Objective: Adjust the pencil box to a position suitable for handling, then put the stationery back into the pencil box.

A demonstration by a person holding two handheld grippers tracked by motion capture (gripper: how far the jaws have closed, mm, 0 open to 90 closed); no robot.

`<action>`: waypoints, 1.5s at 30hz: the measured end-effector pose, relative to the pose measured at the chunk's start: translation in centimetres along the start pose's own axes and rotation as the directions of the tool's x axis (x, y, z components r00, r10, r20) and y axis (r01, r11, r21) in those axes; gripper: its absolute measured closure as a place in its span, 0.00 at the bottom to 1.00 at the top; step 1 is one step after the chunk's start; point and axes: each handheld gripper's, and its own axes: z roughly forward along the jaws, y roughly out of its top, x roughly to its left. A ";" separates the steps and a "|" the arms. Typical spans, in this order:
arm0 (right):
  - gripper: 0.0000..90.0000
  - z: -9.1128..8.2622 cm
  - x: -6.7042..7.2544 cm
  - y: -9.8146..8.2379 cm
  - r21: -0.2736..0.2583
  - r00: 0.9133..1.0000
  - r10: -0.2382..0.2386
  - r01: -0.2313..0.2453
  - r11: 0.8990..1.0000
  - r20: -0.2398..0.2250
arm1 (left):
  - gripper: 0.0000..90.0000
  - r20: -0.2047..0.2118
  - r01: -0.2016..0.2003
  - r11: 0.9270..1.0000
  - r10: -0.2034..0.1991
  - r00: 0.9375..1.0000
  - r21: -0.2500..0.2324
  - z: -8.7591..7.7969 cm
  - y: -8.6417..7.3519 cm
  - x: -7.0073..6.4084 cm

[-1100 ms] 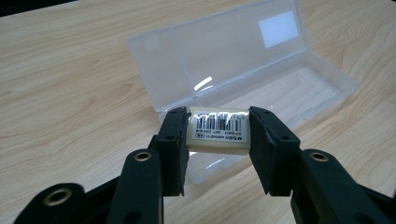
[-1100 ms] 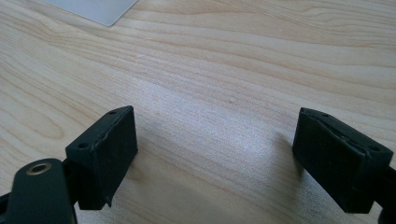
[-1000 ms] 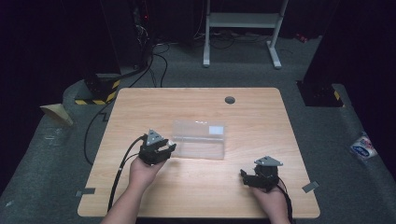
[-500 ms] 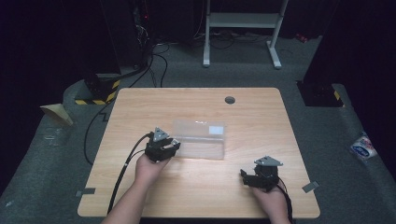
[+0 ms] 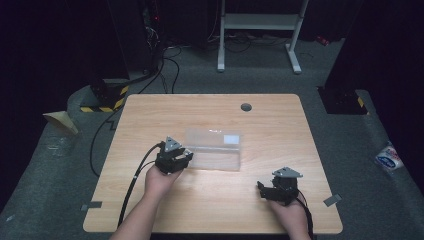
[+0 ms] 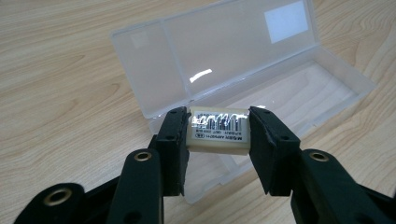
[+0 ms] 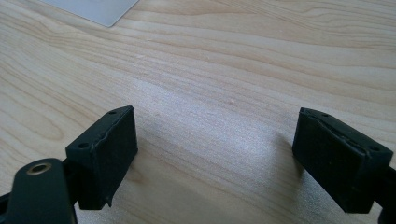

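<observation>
Wooden desk (image 5: 210, 200) carries an open clear plastic case (image 5: 215, 150) near its middle; left hand-held gripper (image 6: 218, 133) clamps a small white labelled block (image 6: 217, 131) over the case's near end; right hand-held gripper (image 7: 215, 154), near the front right corner, gapes empty.

My left gripper (image 6: 218, 133) has its jaws clamped on a small block (image 6: 217, 131); my right gripper (image 7: 215, 154) rests low, jaws wide apart.
</observation>
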 end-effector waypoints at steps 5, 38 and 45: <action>0.15 0.0 0.0 0.0 0.000 1.000 0.000 0.000 1.000 0.000 | 0.65 0.004 -0.012 1.000 0.012 1.000 0.014 0.6 -0.3 -0.3; 0.15 0.0 0.0 0.0 0.000 1.000 -0.003 0.003 1.000 -0.002 | 0.47 -0.013 0.044 0.999 -0.044 0.999 0.015 1.4 -0.9 1.5; 0.15 0.0 0.0 0.0 -0.002 1.000 -0.003 0.003 1.000 -0.001 | 0.48 -0.027 0.055 0.998 -0.055 0.998 0.001 0.8 -1.0 1.6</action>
